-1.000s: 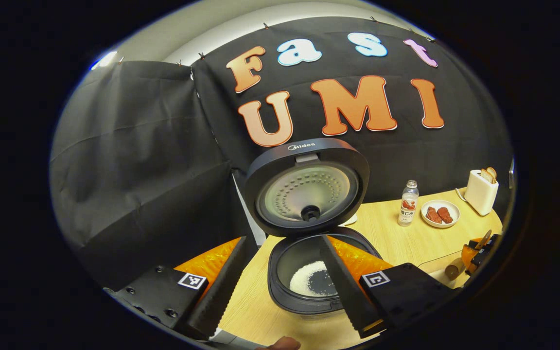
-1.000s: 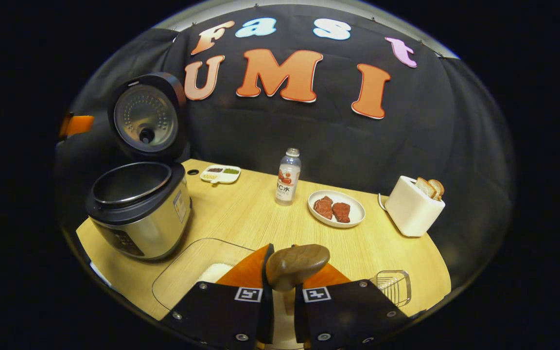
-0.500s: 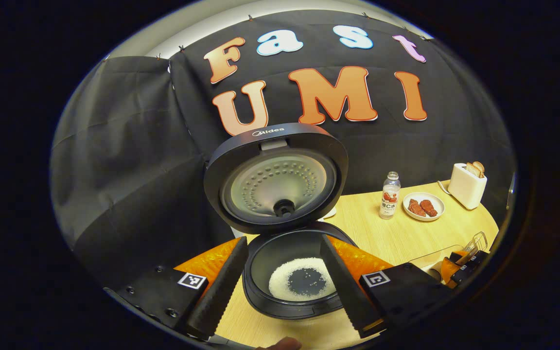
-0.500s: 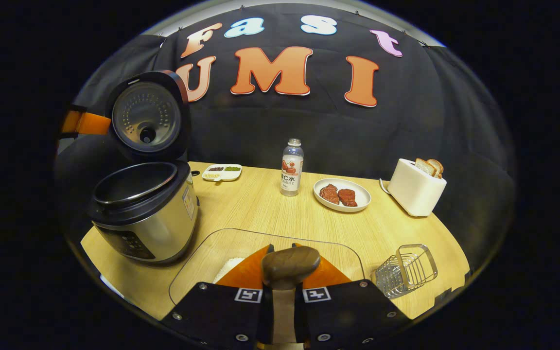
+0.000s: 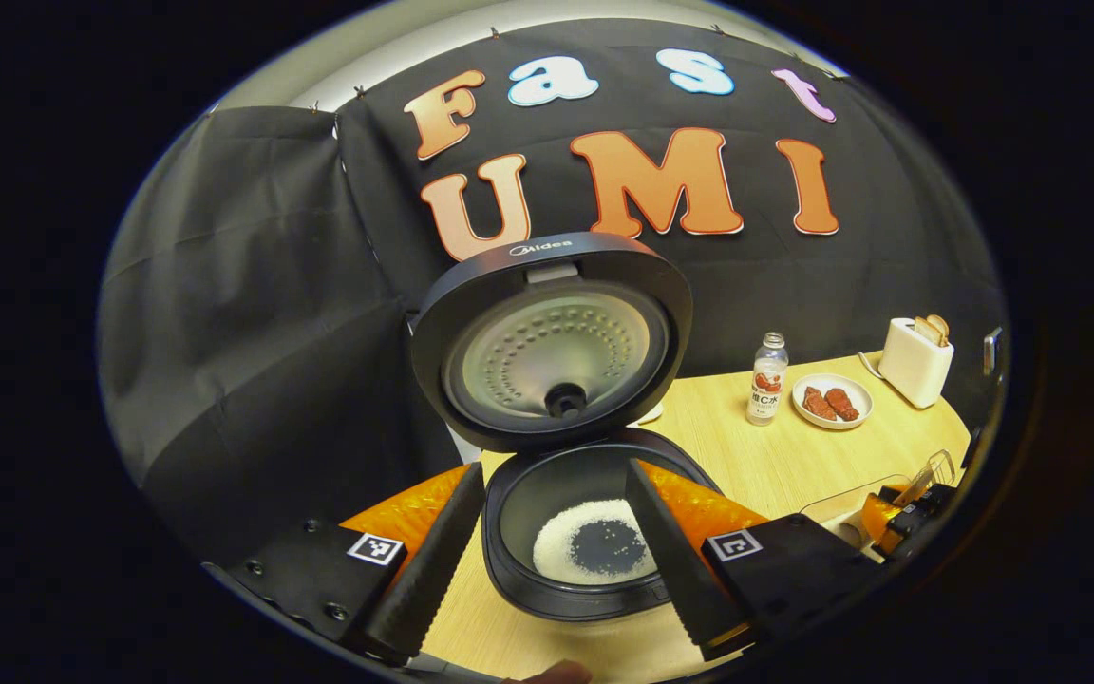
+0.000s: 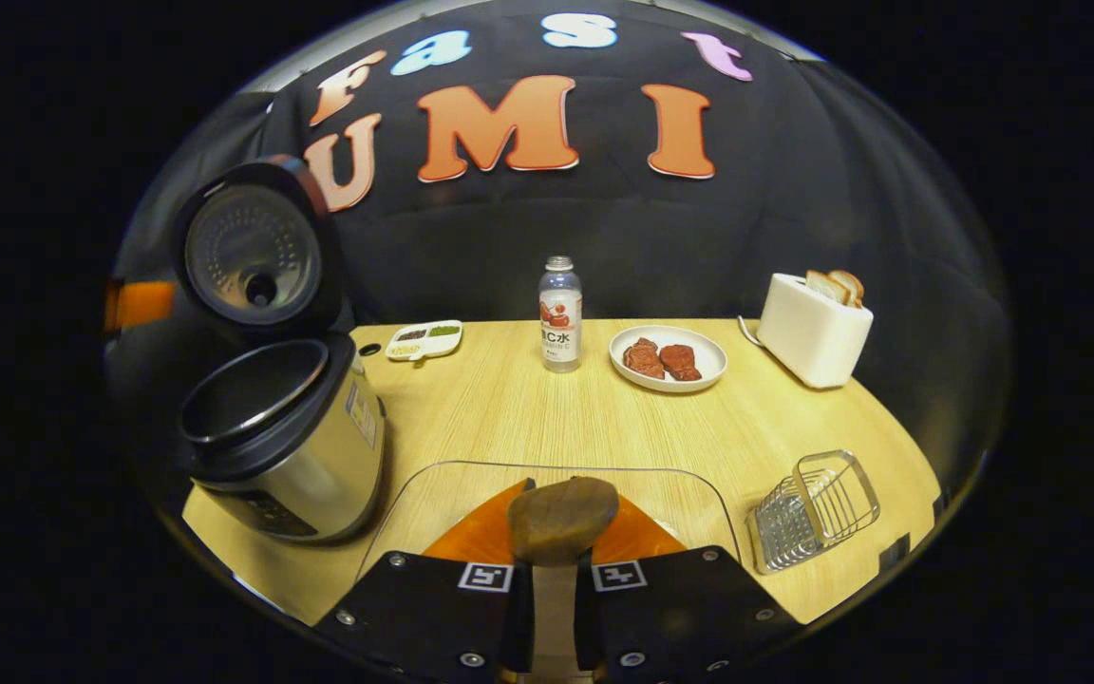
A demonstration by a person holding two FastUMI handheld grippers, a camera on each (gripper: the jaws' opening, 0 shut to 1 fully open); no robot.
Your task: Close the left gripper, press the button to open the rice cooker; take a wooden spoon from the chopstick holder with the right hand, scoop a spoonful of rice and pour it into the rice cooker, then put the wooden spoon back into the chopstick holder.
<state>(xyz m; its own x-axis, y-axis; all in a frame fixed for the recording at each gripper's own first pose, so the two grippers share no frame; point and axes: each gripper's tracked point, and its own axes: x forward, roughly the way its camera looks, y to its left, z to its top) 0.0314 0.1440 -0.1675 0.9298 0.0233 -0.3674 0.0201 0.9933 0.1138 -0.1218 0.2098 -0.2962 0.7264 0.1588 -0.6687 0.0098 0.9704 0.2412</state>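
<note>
now the right gripper [image 6: 555, 594], clamping the wooden spoon [image 6: 561, 518], sits left of the chopstick holder [image 6: 815, 510], handle running back between its fingers.

**Grippers, pose and state**

Left gripper [image 5: 552, 560]: seen at the bottom of the left gripper view, fingers spread wide apart, nothing held between them.

Right gripper [image 6: 555, 532]: seen at bottom centre of the right gripper view, fingers drawn close together and clamped on the handle of the wooden spoon [image 6: 561, 518], whose bowl stands above the fingertips.
</note>
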